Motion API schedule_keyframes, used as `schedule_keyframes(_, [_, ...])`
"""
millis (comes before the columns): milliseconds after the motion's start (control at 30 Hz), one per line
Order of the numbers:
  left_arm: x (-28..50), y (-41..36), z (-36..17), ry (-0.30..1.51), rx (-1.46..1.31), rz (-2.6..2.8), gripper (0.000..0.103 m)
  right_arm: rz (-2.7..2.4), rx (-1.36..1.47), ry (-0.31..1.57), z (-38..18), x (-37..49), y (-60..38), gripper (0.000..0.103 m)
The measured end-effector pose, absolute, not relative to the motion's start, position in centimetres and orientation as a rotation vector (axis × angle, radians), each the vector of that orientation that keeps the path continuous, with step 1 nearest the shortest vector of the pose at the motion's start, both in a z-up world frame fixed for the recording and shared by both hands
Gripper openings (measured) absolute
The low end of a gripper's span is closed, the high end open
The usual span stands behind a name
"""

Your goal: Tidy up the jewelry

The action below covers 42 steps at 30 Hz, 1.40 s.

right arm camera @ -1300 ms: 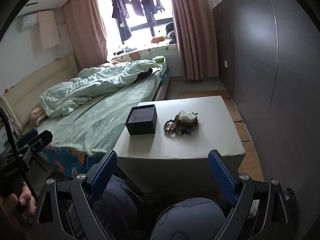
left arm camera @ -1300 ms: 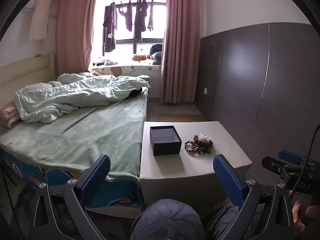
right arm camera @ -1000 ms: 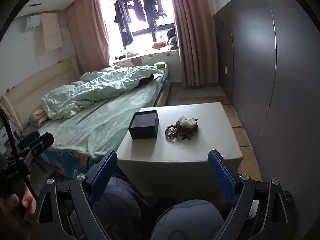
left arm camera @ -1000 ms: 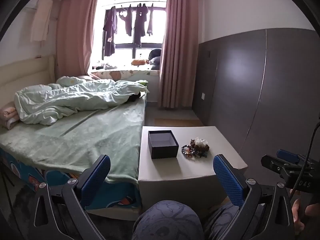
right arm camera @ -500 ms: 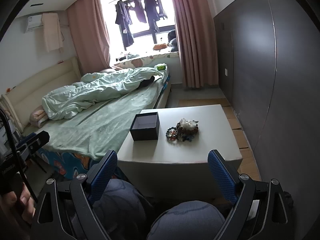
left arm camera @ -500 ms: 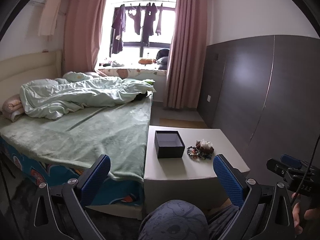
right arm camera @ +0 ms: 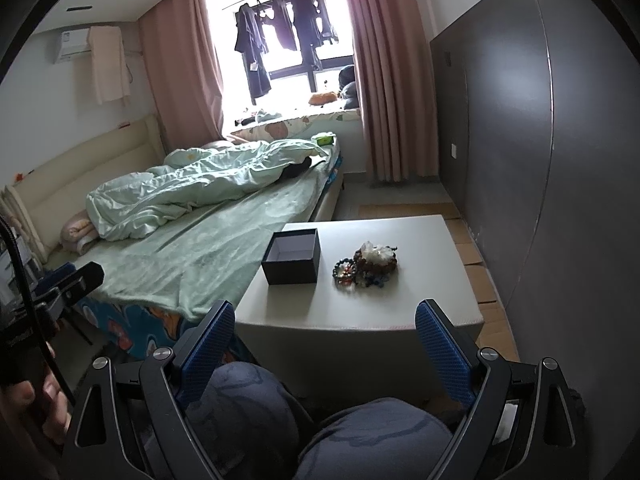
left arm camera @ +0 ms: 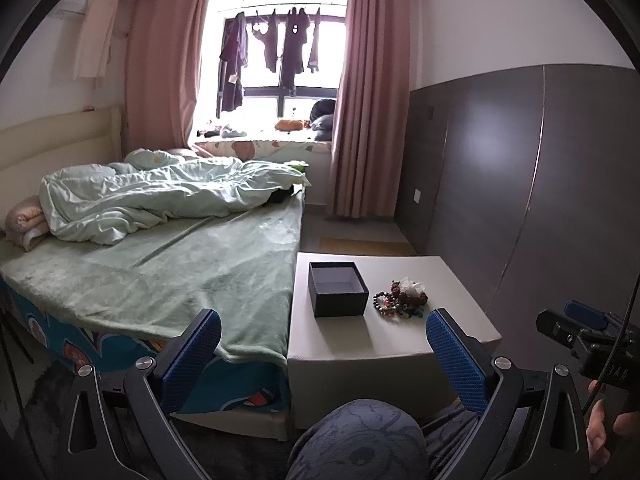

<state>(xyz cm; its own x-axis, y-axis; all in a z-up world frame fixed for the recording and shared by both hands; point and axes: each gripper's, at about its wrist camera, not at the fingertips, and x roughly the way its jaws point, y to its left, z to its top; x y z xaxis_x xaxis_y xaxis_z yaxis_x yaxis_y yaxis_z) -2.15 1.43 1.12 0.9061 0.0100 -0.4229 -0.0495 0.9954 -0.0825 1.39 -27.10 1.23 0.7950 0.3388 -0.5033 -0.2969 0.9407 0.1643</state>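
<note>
Nothing's been touched yet as far as I can tell, so the step here is really just the approach. Both tools sit back over the person's knees, well short of the low white table [right arm camera: 360, 312]. The left gripper [left arm camera: 324, 354] has its jaws spread wide and empty, and the right gripper [right arm camera: 326, 346] is the same, wide open with nothing in it.

The jewelry pile [right arm camera: 366, 266] is a tangle of beaded bracelets with something pale and crumpled on top, sitting just right of the open dark box [right arm camera: 292, 260], close to it but apparently not touching. The box looks empty inside.

My take: go in with the right gripper since the pile is on its side, and come down on one bracelet at the pile's edge, not the middle, or the beads will probably drag their neighbours along. The left one could steady the box wall so it doesn't skid. Keep it slow; beads roll.
</note>
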Motion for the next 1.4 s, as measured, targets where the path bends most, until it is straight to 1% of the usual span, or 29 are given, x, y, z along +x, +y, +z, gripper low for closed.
schedule_keyframes(900, [-2.0, 0.2, 0.8, 0.415, -0.081, -0.004, 0.103, 0.311, 0.092, 0.559, 1.1, 1.7, -27.4, 0.092])
schedule_keyframes(1400, [0.5, -1.9, 1.0, 0.434, -0.053, -0.093, 0.103, 0.251, 0.093, 0.534, 1.4, 2.1, -28.2, 0.092])
